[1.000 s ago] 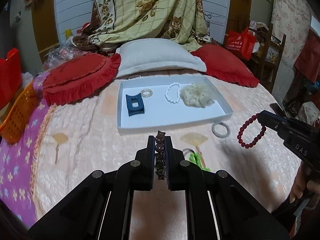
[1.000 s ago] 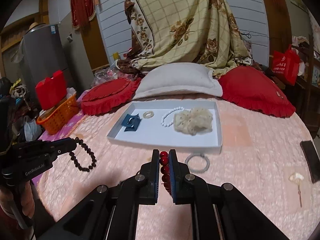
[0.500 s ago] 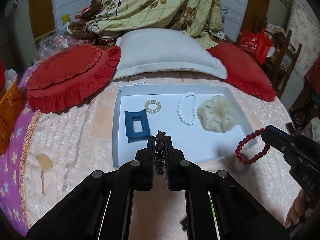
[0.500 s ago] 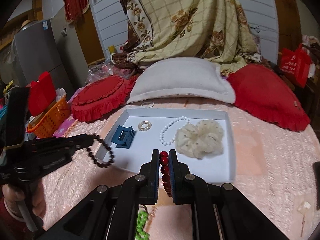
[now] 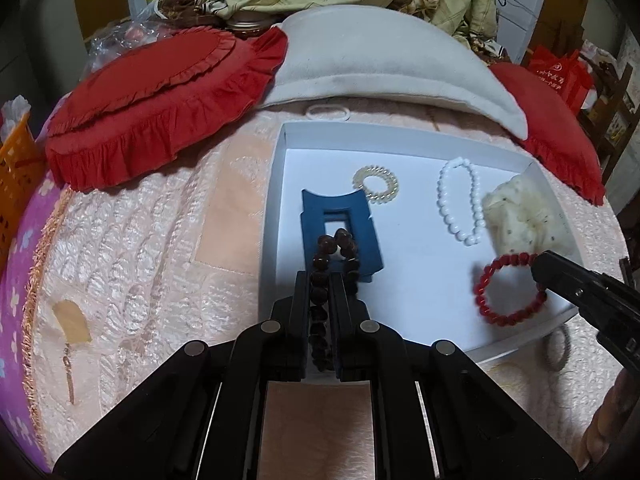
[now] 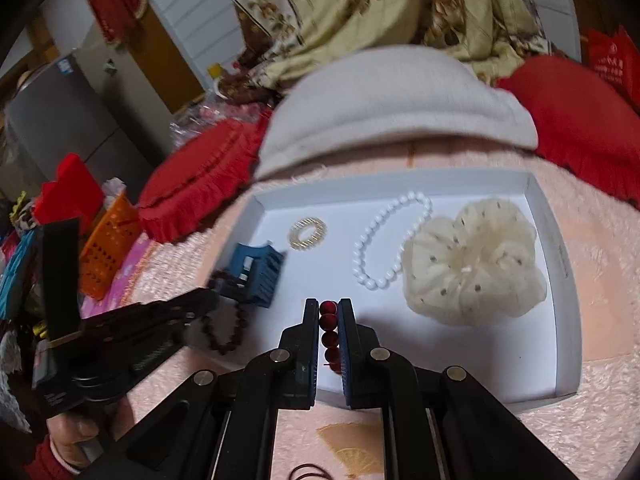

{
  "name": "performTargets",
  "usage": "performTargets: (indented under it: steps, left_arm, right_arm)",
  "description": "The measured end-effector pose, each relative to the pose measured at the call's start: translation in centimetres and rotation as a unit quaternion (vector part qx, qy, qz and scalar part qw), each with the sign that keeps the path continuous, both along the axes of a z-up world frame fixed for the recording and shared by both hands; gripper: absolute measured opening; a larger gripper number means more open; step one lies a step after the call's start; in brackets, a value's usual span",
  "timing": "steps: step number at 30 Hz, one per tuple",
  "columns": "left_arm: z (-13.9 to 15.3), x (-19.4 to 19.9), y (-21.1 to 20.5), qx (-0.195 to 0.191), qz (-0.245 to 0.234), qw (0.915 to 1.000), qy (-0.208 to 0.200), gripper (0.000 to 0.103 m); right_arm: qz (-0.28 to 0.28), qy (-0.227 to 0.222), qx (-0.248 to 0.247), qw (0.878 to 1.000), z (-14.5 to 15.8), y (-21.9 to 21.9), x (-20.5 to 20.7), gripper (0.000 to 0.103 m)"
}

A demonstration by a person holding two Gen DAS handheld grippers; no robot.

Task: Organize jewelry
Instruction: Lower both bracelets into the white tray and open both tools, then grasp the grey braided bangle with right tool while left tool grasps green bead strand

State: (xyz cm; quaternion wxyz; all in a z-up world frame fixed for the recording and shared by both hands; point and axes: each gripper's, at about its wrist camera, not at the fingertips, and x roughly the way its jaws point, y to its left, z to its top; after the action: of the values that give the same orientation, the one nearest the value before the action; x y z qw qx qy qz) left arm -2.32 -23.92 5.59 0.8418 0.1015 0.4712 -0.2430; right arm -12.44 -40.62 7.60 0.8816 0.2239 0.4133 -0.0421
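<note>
L gripper (image 5: 320, 280) is clamped on a dark brown bead bracelet (image 5: 334, 250); the beads run down between its fingers and the free loop hangs out past the tips, over the blue hair clip (image 5: 340, 232) at the near-left part of the white tray (image 5: 276, 200). R gripper (image 6: 329, 308) is clamped on a red bead bracelet (image 6: 328, 324), w/ a column of beads showing between its fingers. In the left wrist view that red loop (image 5: 506, 290) dangles from the R gripper's tip at abt 4 o'clock, over the tray's near-right corner, just below the cream scrunchie (image 5: 524, 216).

Both tips are over the tray; can't tell if either bracelet touches the tray floor. In the right wrist view the L gripper (image 6: 208, 300) comes in from 9 o'clock, brown loop hanging beside the blue clip (image 6: 256, 268).

Already in the tray: gold spiral hair tie (image 5: 376, 184) at abt 12 o'clock from the clip, white pearl bracelet (image 5: 458, 200) in the middle, scrunchie on the right touching the right wall.

Tray sits on a pink bedspread (image 5: 160, 240). Behind it a grey pillow (image 5: 380, 64), flanked by red frilled cushions (image 5: 160, 96). A silver bracelet (image 5: 558, 348) lies on the bedspread just outside the tray's near-right edge. Orange basket (image 6: 108, 244) off at 9 o'clock.
</note>
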Motion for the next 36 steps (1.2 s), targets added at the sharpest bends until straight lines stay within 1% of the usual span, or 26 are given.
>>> performTargets:
  steps: [4, 10, 12, 14, 15, 17, 19, 21, 24, 26, 28, 32, 36]
  left_arm:
    - [-0.4, 0.0, 0.2, -0.002, 0.003, 1.0000, 0.002, 0.008]
    - [-0.4, -0.6, 0.2, -0.007, 0.001, 1.0000, 0.007, 0.010]
    - [-0.3, -1.0, 0.3, -0.012, -0.005, 0.9999, 0.011, 0.013]
    - [0.0, -1.5, 0.5, -0.021, -0.013, 0.9996, 0.014, 0.023]
    - [0.2, -1.8, 0.6, -0.028, -0.017, 0.9994, 0.013, 0.025]
    - [1.0, -2.5, 1.0, -0.044, -0.020, 0.9988, 0.008, 0.036]
    - [1.7, -3.1, 1.5, -0.052, -0.017, 0.9985, 0.001, 0.039]
    - [2.6, -4.0, 1.9, -0.049, -0.013, 0.9987, -0.008, 0.039]
    - [3.8, -5.3, 2.6, -0.034, -0.005, 0.9990, -0.029, 0.039]
    - [4.6, -6.6, 3.3, -0.029, -0.004, 0.9987, -0.042, 0.039]
    - [5.1, -7.8, 4.2, -0.031, -0.004, 0.9983, -0.049, 0.039]
    - [5.2, -10.2, 5.8, -0.033, -0.008, 0.9979, -0.056, 0.039]
    - [4.2, -12.5, 6.5, -0.022, -0.025, 0.9985, -0.044, 0.039]
  right_arm:
    - [-0.011, 0.016, 0.001, 1.000, -1.5, -0.7, -0.1, 0.009]
    - [-0.030, 0.031, 0.014, 0.999, -2.4, -1.9, -0.6, 0.008]
    - [-0.040, 0.037, 0.023, 0.998, -2.6, -2.3, -0.7, 0.008]
    - [-0.044, 0.040, 0.024, 0.998, -2.6, -2.4, -0.9, 0.009]
    - [-0.044, 0.039, 0.021, 0.998, -2.4, -2.3, -1.0, 0.009]
    - [-0.040, 0.037, 0.015, 0.998, -2.0, -2.3, -1.3, 0.010]
    - [-0.041, 0.033, 0.015, 0.999, -1.4, -2.2, -1.8, 0.012]
    - [-0.041, 0.027, 0.020, 0.999, -0.7, -2.2, -2.6, 0.013]
    - [-0.036, 0.013, 0.024, 0.999, 0.4, -1.9, -4.2, 0.014]
    - [-0.033, 0.004, 0.019, 0.999, 1.2, -1.6, -6.0, 0.015]
    - [-0.032, 0.001, 0.016, 0.999, 1.6, -1.3, -7.7, 0.020]
    - [-0.032, 0.006, 0.010, 0.999, 1.3, -1.2, -11.4, 0.023]
    - [-0.050, 0.017, -0.005, 0.999, 0.2, -1.6, -15.7, 0.023]
